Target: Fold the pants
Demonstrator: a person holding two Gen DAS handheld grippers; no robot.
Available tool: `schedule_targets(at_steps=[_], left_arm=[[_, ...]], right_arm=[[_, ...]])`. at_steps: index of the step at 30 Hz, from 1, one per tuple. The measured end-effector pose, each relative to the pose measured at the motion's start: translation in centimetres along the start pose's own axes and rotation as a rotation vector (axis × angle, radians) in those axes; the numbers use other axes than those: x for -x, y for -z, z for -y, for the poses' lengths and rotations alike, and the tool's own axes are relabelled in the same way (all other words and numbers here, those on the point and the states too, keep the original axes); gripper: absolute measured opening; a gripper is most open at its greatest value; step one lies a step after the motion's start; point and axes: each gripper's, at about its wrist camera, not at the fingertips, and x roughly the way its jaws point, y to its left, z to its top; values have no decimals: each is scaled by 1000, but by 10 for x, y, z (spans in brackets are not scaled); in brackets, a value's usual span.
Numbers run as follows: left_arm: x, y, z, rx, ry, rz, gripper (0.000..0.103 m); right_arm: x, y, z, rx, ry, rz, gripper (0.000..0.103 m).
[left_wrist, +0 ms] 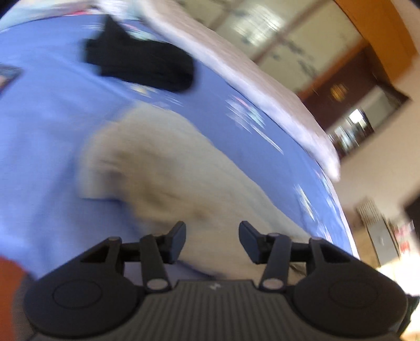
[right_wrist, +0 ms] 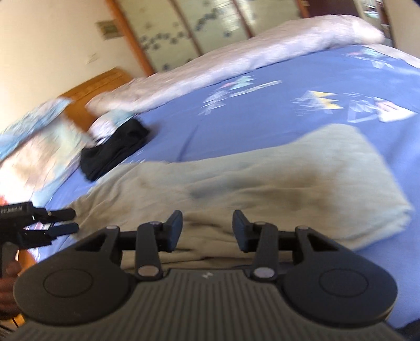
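Beige pants (right_wrist: 236, 183) spread flat on a blue bedsheet (right_wrist: 262, 126), stretching in the right wrist view from about 9 o'clock to 3 o'clock, with a folded, thicker end toward 3 o'clock. Dark smudges on the cloth near the middle. Same pants (left_wrist: 162, 178) blurred in the left wrist view, filling the centre and running down toward 5 o'clock.

Right gripper (right_wrist: 207, 228) poised over the near edge of the pants at 6 o'clock, jaws parted, nothing pinched between the pads, cloth visible through the gap. Left gripper (left_wrist: 212, 236) likewise parted, above the pants' near edge, pads clear of the fabric; whether the tips brush the cloth cannot be told through the blur. Also seen from the right wrist camera at 9 o'clock, left gripper (right_wrist: 63, 221) with fingers pointing toward the pants' end, just beside it, gripped below by a hand (right_wrist: 9, 280).

Black garment (right_wrist: 113, 149) bundled on the sheet at 10 o'clock, apart from the pants; in the left wrist view at 11 o'clock (left_wrist: 139, 63). Pale quilt (right_wrist: 236, 57) heaped along the bed's far side from 10 to 1 o'clock. Wooden headboard (right_wrist: 92, 91) at 10 o'clock. Patterned sliding panels (right_wrist: 204, 18) at 12 o'clock behind the bed.
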Motion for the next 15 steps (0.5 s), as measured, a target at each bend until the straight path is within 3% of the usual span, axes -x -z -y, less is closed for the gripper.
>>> schedule_targets(at_steps=[5, 9, 15], left_arm=[[12, -17, -24, 44, -183, 48, 49], [6, -17, -13, -53, -307, 44, 49], [4, -9, 19, -247, -383, 71, 49]], right_arm=[[-24, 5, -32, 74, -41, -77, 45], [-21, 1, -43, 124, -19, -64, 45], [-7, 0, -26, 28, 73, -14, 45]])
